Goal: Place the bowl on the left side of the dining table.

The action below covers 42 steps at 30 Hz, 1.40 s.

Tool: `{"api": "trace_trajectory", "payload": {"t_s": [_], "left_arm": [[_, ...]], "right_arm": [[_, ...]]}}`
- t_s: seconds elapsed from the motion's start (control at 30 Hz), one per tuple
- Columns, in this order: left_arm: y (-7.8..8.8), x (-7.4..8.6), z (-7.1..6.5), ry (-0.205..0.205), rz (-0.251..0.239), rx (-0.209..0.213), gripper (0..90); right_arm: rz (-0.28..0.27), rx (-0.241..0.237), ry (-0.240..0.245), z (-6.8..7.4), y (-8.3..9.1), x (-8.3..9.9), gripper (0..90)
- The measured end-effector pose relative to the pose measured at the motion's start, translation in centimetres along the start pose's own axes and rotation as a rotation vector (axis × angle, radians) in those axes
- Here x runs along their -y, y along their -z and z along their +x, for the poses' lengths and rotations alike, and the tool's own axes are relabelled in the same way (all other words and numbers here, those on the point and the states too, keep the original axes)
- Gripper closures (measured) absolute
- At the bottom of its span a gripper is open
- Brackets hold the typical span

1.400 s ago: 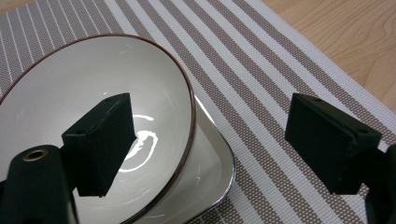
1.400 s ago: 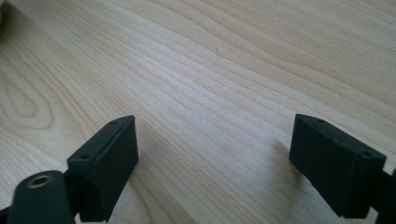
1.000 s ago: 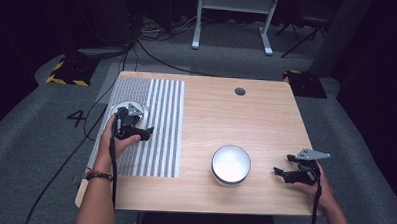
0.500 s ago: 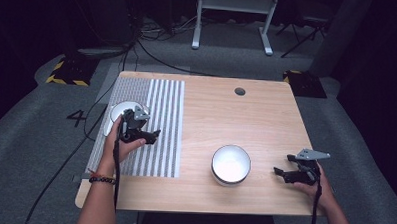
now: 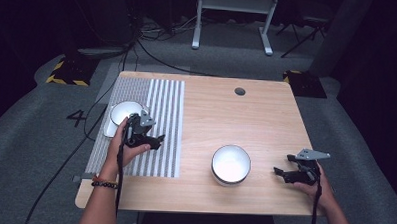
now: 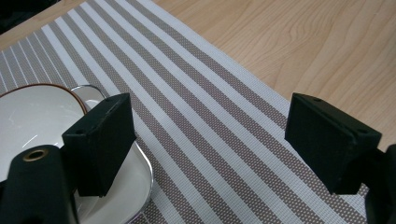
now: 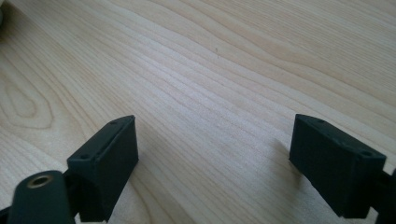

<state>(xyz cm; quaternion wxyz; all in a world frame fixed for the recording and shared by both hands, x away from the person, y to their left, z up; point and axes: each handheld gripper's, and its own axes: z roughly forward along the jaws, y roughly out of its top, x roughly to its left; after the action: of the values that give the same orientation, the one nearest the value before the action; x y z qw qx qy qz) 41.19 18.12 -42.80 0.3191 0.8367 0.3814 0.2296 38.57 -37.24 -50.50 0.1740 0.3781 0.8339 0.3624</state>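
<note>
White bowl point(image 5: 124, 112) with a thin dark rim, on a metal-edged tray at the striped mat's point(image 5: 155, 135) far left — left gripper point(image 5: 153, 140) just beside, jaws wide, empty. Right gripper point(image 5: 280, 173) likewise agape over pale wooden table point(image 5: 246, 118); second bowl point(image 5: 230, 164) near centre; grey carpet, dark room.

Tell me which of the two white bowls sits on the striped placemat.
The white bowl at the table's left, beside the left hand-held gripper. The other white bowl stands on bare wood.
</note>
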Motion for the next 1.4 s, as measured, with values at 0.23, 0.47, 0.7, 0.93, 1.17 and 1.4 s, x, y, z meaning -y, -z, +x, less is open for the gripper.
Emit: {"api": "trace_trajectory", "payload": {"t_s": [0.23, 0.47, 0.7, 0.93, 1.17, 1.4], "left_arm": [[0.0, -0.2, -1.1, -0.029, 0.017, -0.005, 16.0], [0.1, -0.5, -2.3, -0.062, 0.014, 0.010, 16.0], [0.4, -0.9, -3.8, -0.111, 0.005, 0.038, 15.9], [0.3, -1.1, -5.2, -0.161, 0.003, 0.060, 15.9], [0.4, -1.3, -6.6, -0.198, 0.002, 0.076, 15.9], [0.0, -1.3, -7.9, -0.242, 0.009, 0.094, 15.9]], "right_arm": [[0.000, 0.000, 0.001, 0.0, 0.0, 0.0, 15.5], [0.000, 0.000, 0.001, 0.0, 0.0, 0.0, 15.5], [0.000, 0.000, 0.001, 0.0, 0.0, 0.0, 15.5], [0.000, 0.000, 0.001, 0.0, 0.0, 0.0, 15.5], [0.000, 0.000, 0.001, 0.0, 0.0, 0.0, 15.5], [0.000, 0.000, 0.000, 0.0, 0.0, 0.0, 15.5]]}}
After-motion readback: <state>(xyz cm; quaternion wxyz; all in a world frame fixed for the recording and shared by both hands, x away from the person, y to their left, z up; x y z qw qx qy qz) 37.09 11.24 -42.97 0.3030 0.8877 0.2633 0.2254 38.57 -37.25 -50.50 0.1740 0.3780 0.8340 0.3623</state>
